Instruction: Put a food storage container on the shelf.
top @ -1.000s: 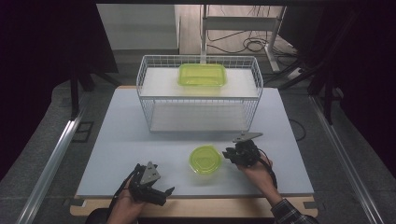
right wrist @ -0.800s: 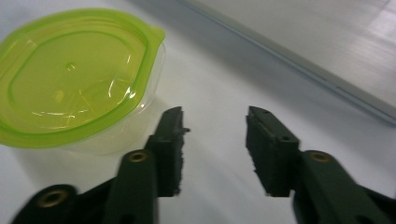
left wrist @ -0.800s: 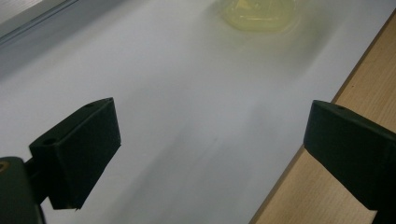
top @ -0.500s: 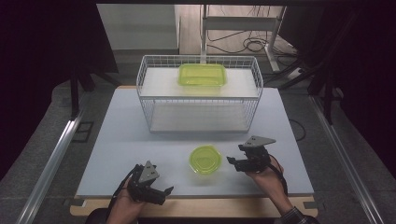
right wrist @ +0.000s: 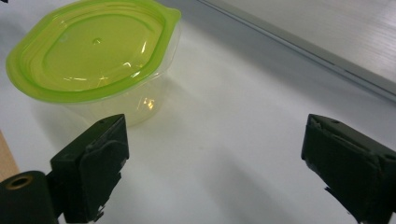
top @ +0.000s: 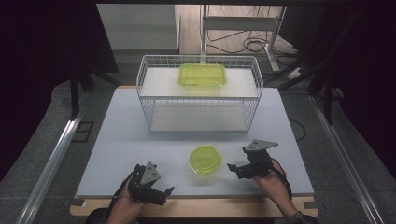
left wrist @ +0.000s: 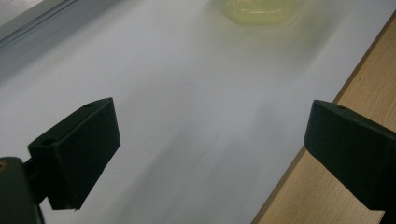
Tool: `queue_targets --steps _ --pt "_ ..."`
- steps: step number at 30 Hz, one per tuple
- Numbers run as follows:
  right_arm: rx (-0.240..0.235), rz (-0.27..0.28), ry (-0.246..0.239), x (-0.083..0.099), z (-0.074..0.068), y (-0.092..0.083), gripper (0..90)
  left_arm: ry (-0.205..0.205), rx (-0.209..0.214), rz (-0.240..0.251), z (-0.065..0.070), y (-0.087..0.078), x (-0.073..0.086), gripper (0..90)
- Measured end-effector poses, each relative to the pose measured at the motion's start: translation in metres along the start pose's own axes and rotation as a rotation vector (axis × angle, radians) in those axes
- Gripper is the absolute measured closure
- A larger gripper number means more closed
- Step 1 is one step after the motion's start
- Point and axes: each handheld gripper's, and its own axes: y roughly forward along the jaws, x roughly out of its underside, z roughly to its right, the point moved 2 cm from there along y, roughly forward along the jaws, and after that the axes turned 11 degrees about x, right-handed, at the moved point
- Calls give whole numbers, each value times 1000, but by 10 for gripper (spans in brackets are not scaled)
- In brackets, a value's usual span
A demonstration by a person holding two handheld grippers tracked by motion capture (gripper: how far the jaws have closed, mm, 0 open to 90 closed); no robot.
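A small round clear container with a green lid (top: 205, 159) stands on the white table near its front edge; the right gripper view has it at upper left (right wrist: 93, 51). My right gripper (top: 235, 170) lies just right of it, apart from it. Its jaws have just been opening and stand open (right wrist: 215, 144) with nothing between them. My left gripper (top: 162, 193) rests at the front left, open (left wrist: 210, 135) over bare table, with the container (left wrist: 260, 9) far ahead of it. A rectangular green-lidded container (top: 201, 74) sits in the wire basket (top: 140, 88).
The white wire basket stands at the back middle of the table. A wooden strip (left wrist: 327, 93) runs along the table's front edge. A metal rail (top: 56, 158) lies on the floor at the left, and cables (top: 252, 44) lie behind the table.
My right gripper has let go of the round container and drawn back to the right, its jaws opening. The container stays in place. The left gripper has not moved.
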Motion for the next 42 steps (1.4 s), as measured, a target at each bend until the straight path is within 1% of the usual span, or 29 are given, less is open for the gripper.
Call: queue_targets --steps 3,5,7,8,10,12,13,14,17,19,21,24,27,28,30,35,42 --pt "3 8 8 -1 1 0 69 0 0 2 0 0 0 37" --pt "-7 12 20 -2 2 -1 69 1 -1 2 0 0 0 37" --pt "-26 11 41 -4 3 -1 72 4 -1 0 0 1 0 37" --pt "-38 6 64 -5 3 -2 72 7 -1 -5 0 0 0 37" --pt "-52 3 91 -6 3 -2 69 6 -2 -6 0 1 0 36" --pt "-44 -4 95 -8 2 0 38 6 -3 -6 0 1 0 36" --pt "-41 -5 102 -9 2 0 39 6 -3 -7 0 1 0 36" --pt "-49 0 115 -10 2 1 40 7 -2 -7 0 1 0 36" --pt "-64 5 135 -13 1 3 53 5 -1 -8 0 1 0 36" --pt "-67 13 133 -17 -1 3 79 6 -1 -11 1 2 0 36" --pt "-73 31 133 -21 -1 1 110 6 -1 -12 1 2 0 36" --pt "-86 44 140 -26 0 0 180 7 0 -13 1 2 0 36" --pt "-107 37 152 -28 1 1 232 9 1 -16 1 3 0 36" --pt "-123 33 154 -29 2 1 251 9 1 -15 1 3 1 36" --pt "-138 27 155 -30 2 3 273 10 1 -17 1 3 1 36" --pt "-187 2 178 -33 1 10 336 11 0 -19 1 4 1 36" --pt "-233 -34 178 -34 1 19 431 17 -1 -26 2 4 1 36"
